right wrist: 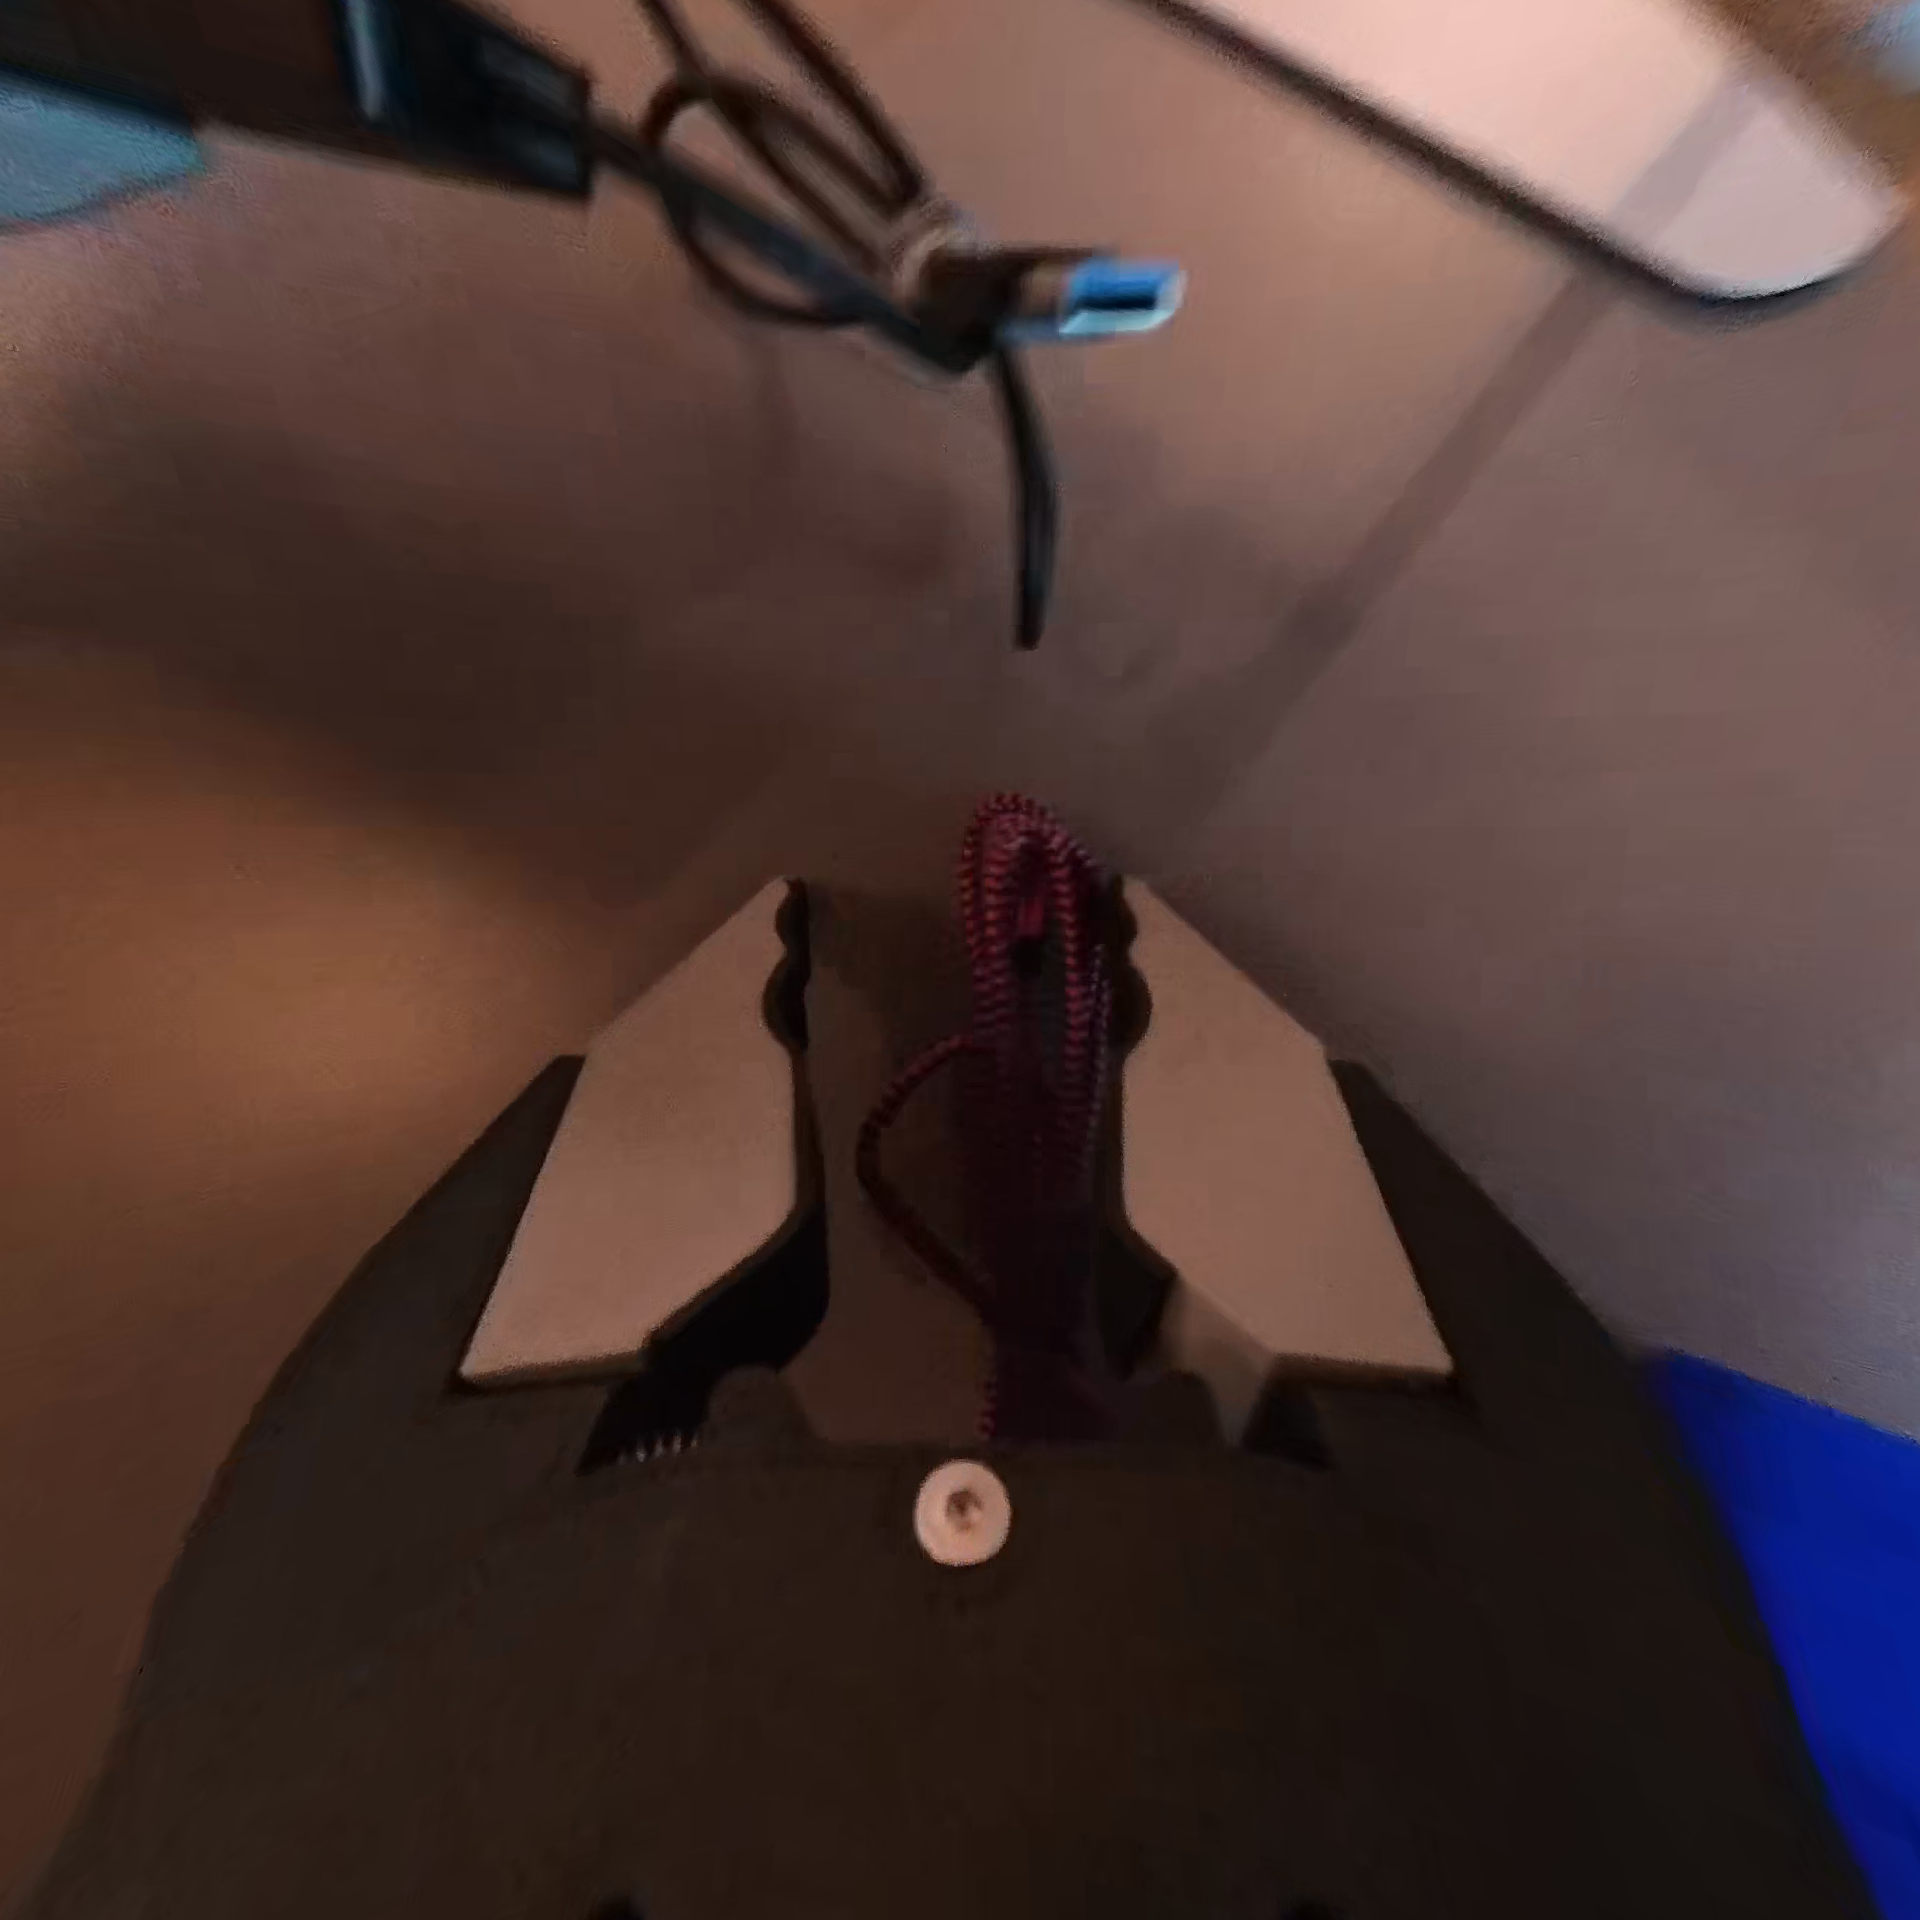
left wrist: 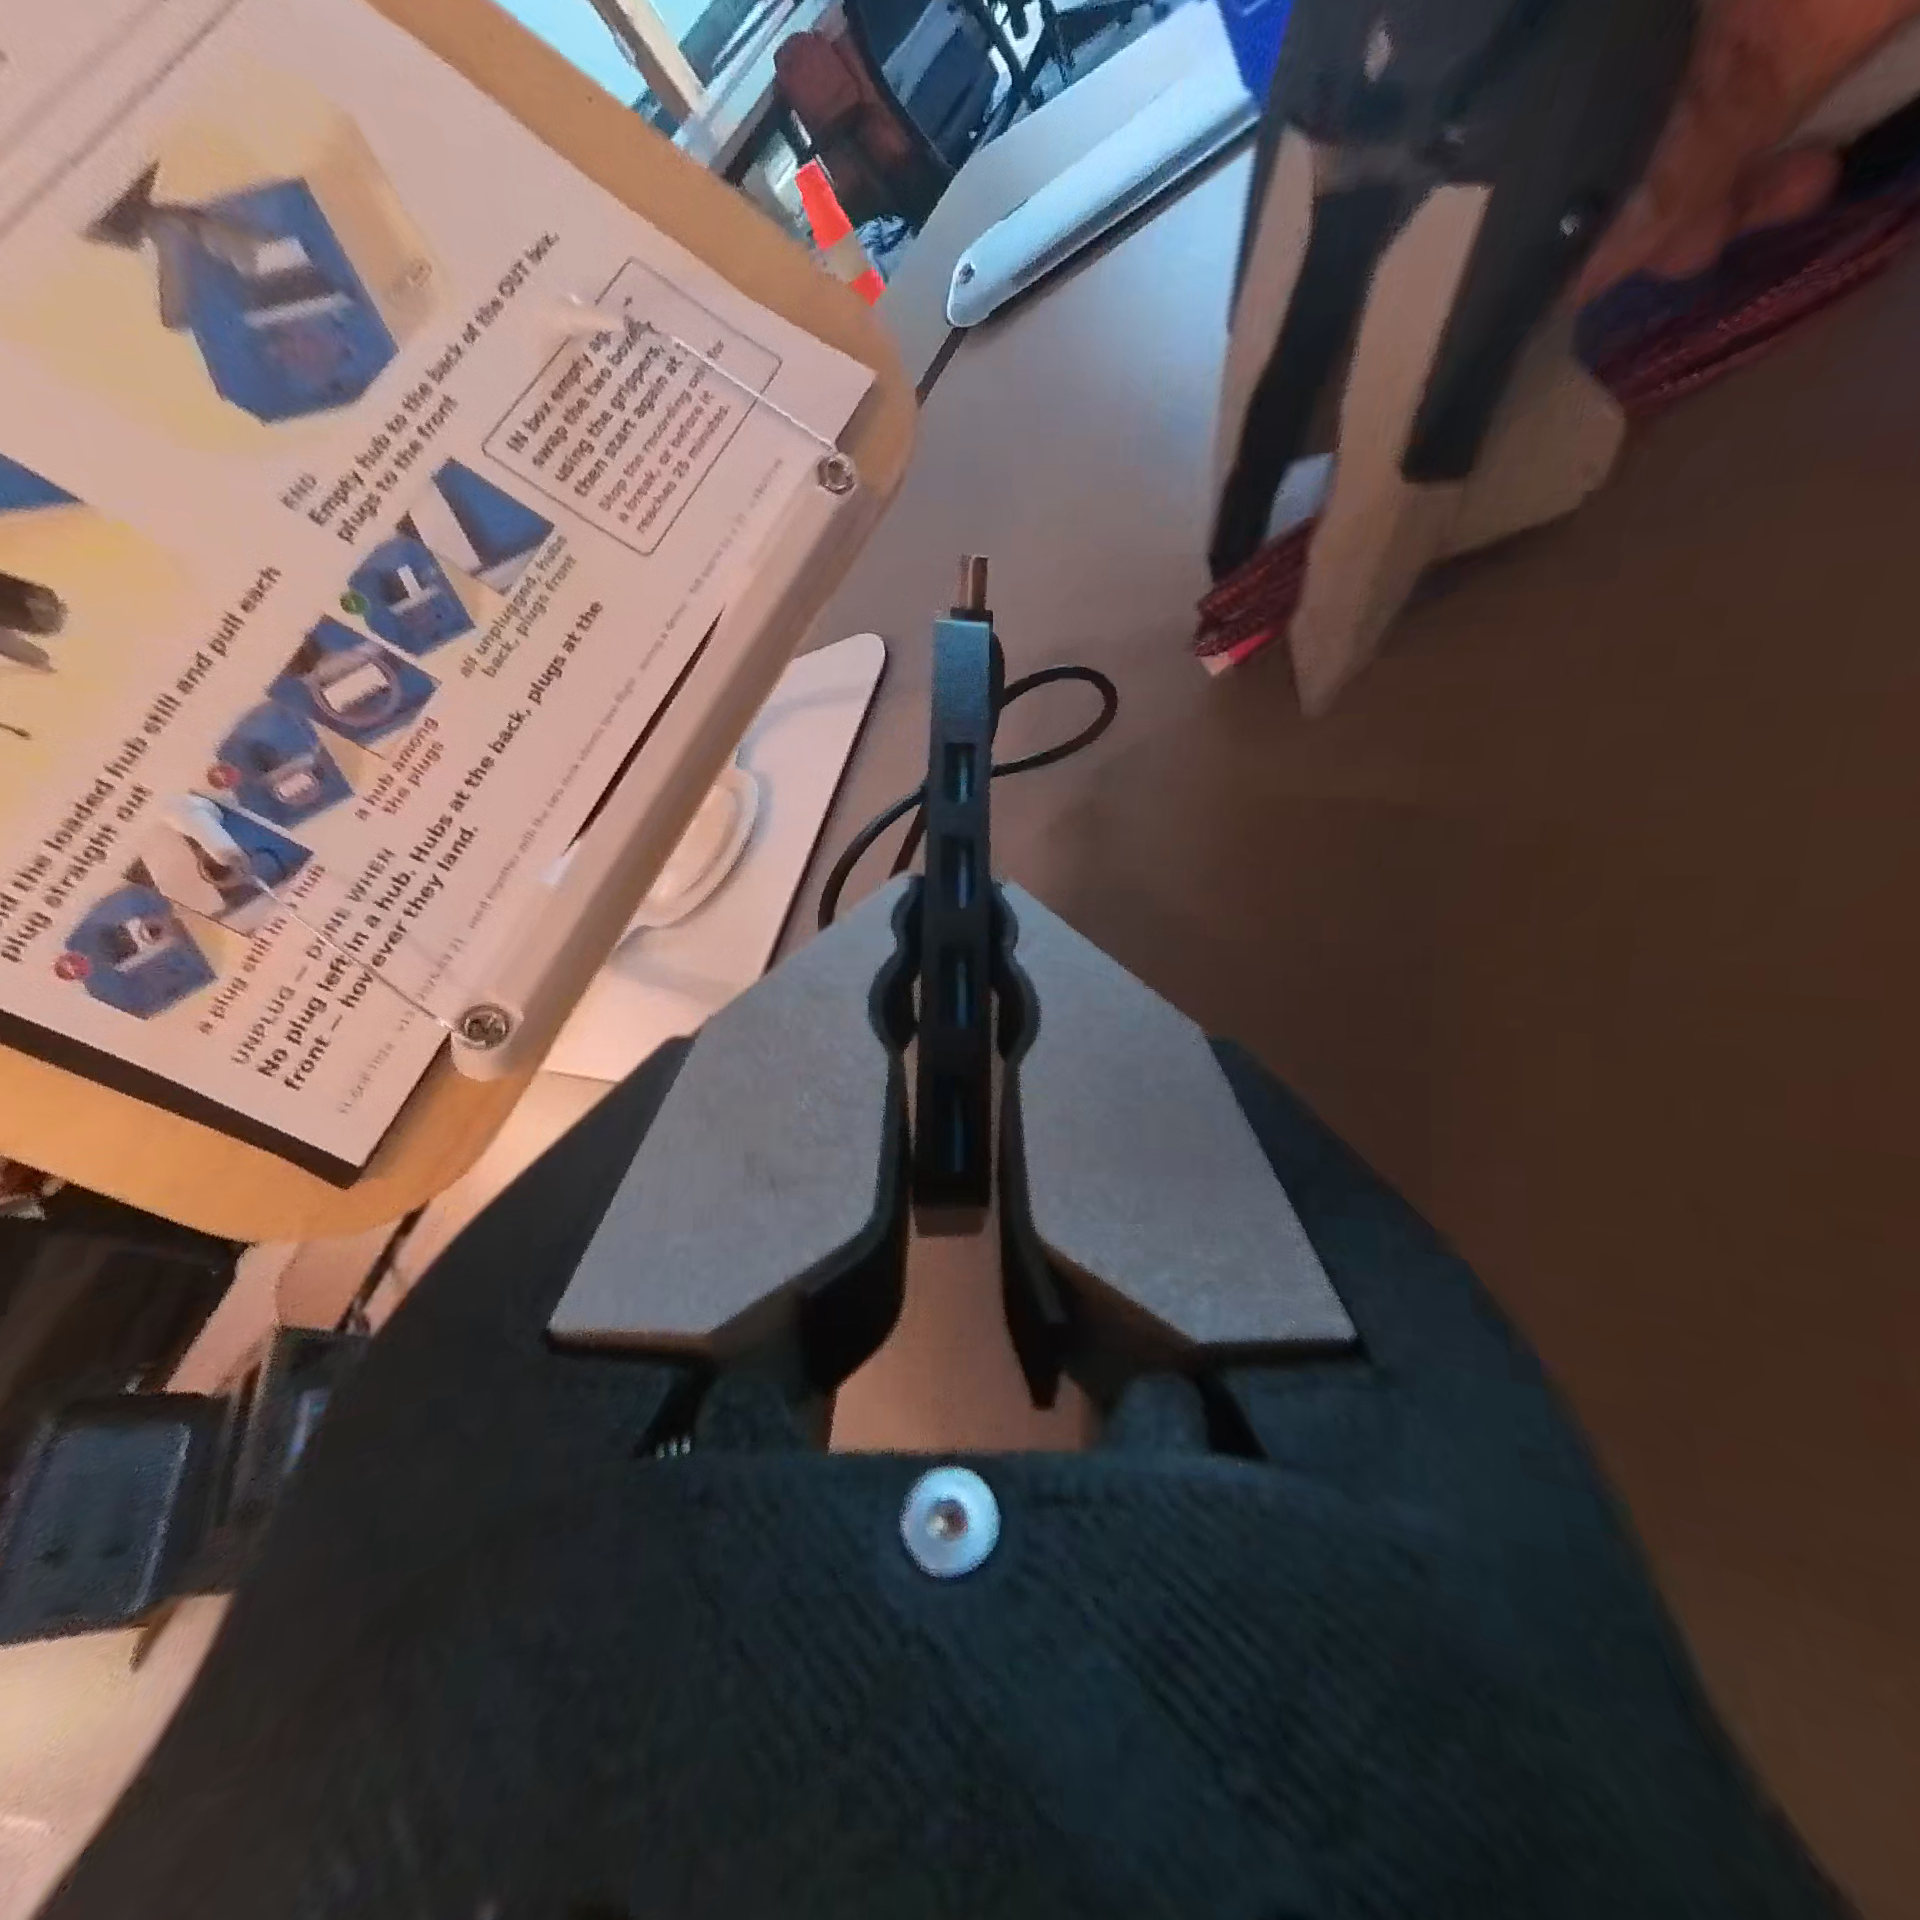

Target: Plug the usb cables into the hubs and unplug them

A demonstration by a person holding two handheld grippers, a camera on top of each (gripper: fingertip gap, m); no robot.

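One hub [left wrist: 958,831], clamped in left gripper [left wrist: 956,914], points lengthwise straight forward.

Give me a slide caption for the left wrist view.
Left gripper clamps a black USB hub above the brown table.

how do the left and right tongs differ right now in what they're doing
The left tongs are shut on the black hub, held edge-up with its ports showing; the right tongs stand open, a red braided cable bunched loosely between their fingers, against the right one. The left wrist view is fairly sharp, the right wrist view blurred. Both have black bodies and grey fingers.
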